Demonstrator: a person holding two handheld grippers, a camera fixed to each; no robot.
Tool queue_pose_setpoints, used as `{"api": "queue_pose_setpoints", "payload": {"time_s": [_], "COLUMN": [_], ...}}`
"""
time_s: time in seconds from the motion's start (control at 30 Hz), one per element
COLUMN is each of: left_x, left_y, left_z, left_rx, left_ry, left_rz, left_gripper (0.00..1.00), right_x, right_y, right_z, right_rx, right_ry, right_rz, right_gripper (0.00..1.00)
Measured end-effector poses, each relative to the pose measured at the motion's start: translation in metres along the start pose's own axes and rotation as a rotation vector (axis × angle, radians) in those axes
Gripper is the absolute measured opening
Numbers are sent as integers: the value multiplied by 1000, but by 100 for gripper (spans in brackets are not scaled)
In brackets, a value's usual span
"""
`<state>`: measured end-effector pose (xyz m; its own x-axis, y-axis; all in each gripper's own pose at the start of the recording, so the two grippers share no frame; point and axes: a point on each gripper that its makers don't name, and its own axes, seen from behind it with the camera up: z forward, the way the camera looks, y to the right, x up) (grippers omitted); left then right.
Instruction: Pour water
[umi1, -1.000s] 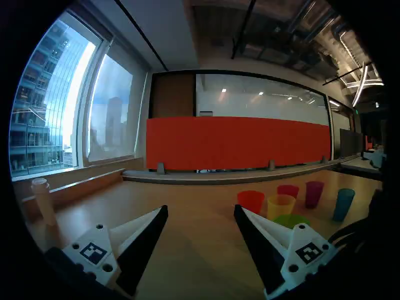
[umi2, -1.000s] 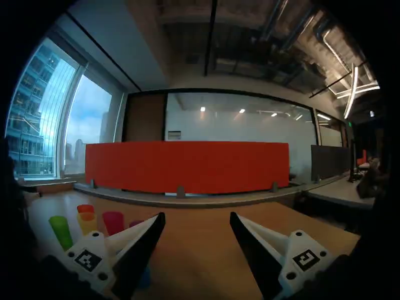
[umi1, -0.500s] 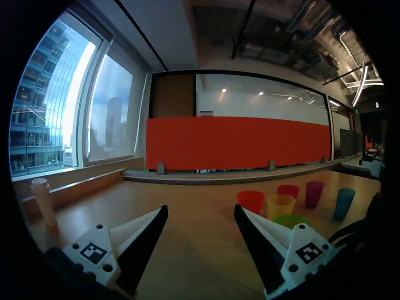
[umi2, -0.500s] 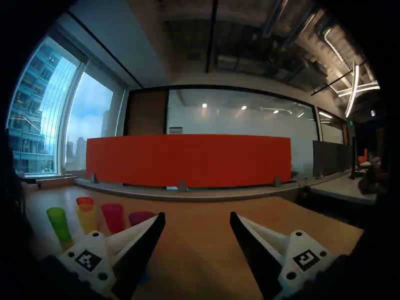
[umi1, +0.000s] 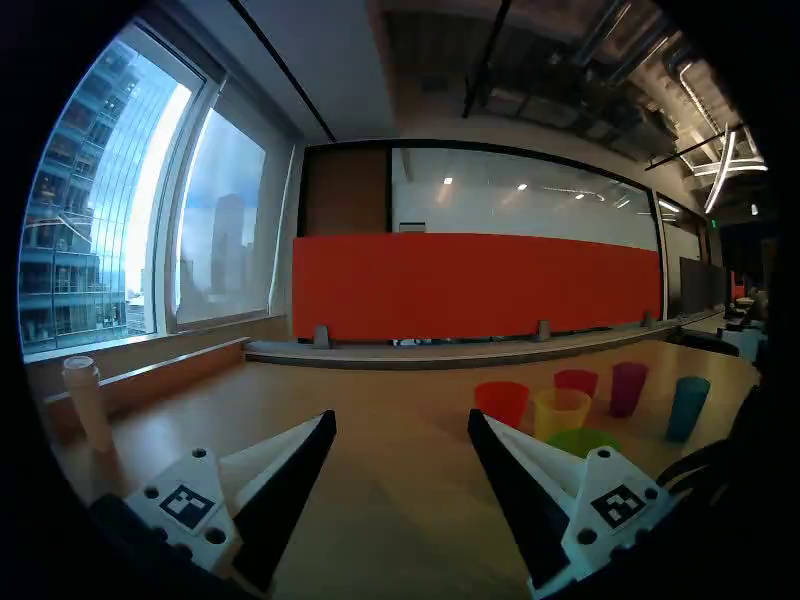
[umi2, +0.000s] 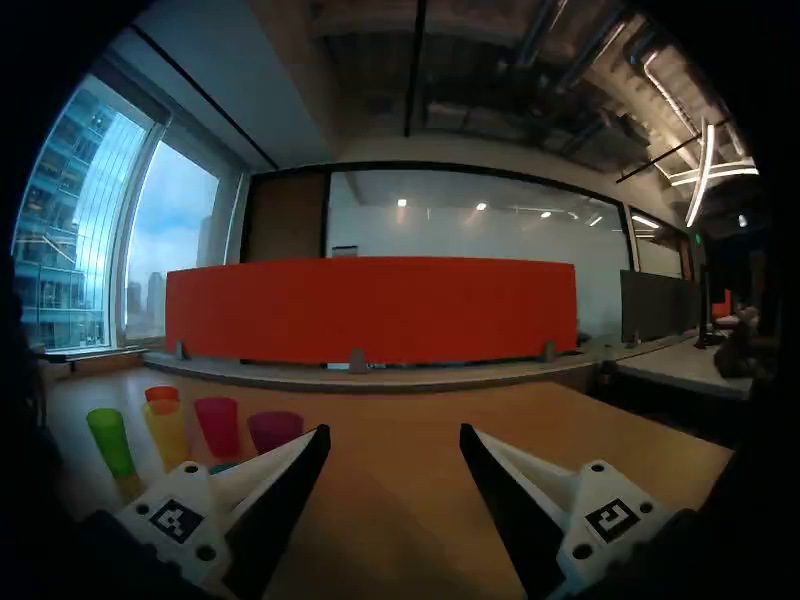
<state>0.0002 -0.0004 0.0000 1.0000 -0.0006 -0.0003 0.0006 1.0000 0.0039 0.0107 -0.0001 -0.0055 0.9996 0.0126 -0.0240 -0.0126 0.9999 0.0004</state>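
Observation:
Several coloured plastic cups stand on the wooden table. In the left gripper view they cluster to the right: an orange-red cup (umi1: 500, 400), a yellow cup (umi1: 561, 412), a green cup (umi1: 582, 441), a magenta cup (umi1: 629, 387) and a teal cup (umi1: 688, 407). A pale bottle (umi1: 85, 402) stands at the far left by the window ledge. My left gripper (umi1: 400, 445) is open over bare table. In the right gripper view the cups sit to the left: green cup (umi2: 108, 440), yellow cup (umi2: 167, 432), pink cup (umi2: 217, 425), purple cup (umi2: 275, 430). My right gripper (umi2: 393, 448) is open and holds nothing.
A long red partition (umi1: 470, 285) runs along the table's far edge, with tall windows (umi1: 110, 230) on the left. Another desk (umi2: 690, 365) lies off to the right. Bare wooden tabletop (umi2: 400, 420) stretches ahead of both grippers.
The right gripper view has dipped a little, so the cups and partition sit higher and the cups show more fully. The left gripper has stayed still.

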Motion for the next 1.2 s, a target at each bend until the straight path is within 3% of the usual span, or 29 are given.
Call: {"api": "queue_pose_setpoints", "payload": {"time_s": [1.2], "left_x": [0], "left_y": [0], "left_z": [0], "left_rx": [0], "left_ry": [0], "left_rz": [0], "left_gripper": [98], "right_x": [-8], "right_y": [-1], "right_z": [2], "right_rx": [3], "right_ry": [-28], "right_rz": [-5], "right_gripper": [100]}}
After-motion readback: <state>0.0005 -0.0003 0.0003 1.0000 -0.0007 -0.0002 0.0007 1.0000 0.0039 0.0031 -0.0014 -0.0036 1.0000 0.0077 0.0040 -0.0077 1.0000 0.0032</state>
